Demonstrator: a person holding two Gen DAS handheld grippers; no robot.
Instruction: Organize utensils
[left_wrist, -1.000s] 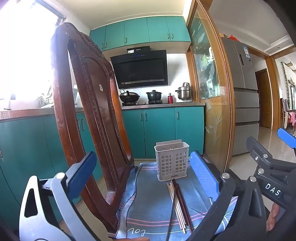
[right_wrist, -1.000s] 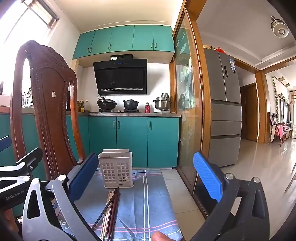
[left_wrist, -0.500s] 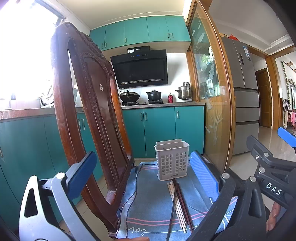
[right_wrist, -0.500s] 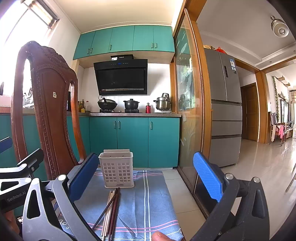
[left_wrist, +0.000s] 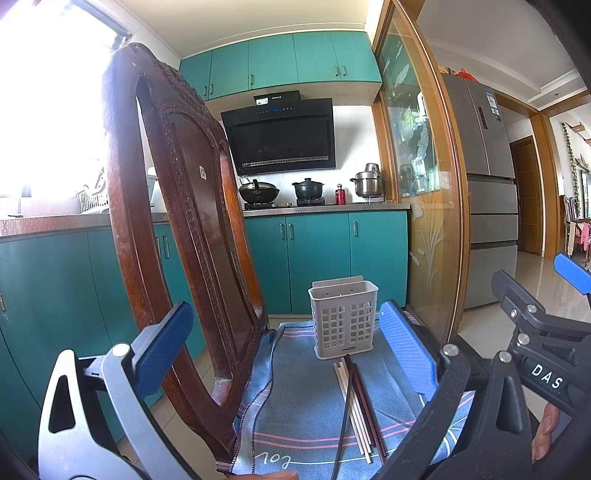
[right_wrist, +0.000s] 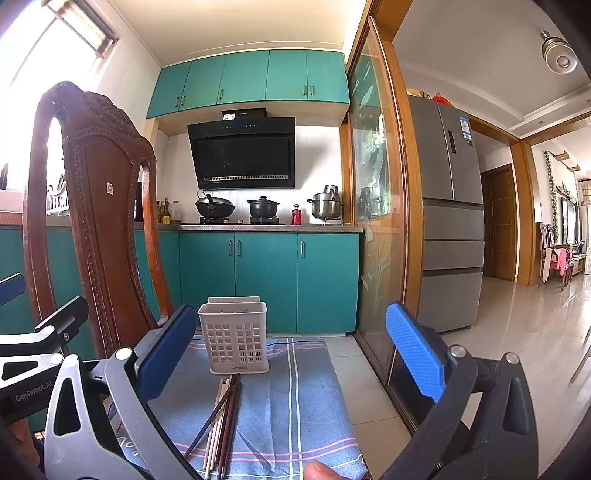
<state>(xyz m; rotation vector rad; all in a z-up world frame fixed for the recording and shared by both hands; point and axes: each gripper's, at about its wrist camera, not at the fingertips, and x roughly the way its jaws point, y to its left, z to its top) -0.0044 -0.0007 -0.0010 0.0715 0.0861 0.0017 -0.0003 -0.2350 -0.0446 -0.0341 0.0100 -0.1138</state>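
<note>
A pale grey perforated utensil holder (left_wrist: 343, 319) (right_wrist: 236, 338) stands upright at the far end of a blue striped cloth (left_wrist: 306, 413) (right_wrist: 295, 402). Several chopsticks (left_wrist: 354, 398) (right_wrist: 221, 417), pale and dark, lie in a loose bundle on the cloth just in front of it. My left gripper (left_wrist: 284, 350) is open, held above the near end of the cloth with the chopsticks between and below its blue pads. My right gripper (right_wrist: 291, 350) is also open, nothing between its fingers, with the holder seen near its left pad.
A carved dark wooden chair back (left_wrist: 177, 229) (right_wrist: 96, 221) rises close on the left of the cloth. A glass sliding door with a wooden frame (left_wrist: 424, 206) (right_wrist: 380, 206) stands to the right. Teal cabinets (right_wrist: 266, 280) and a stove with pots lie beyond.
</note>
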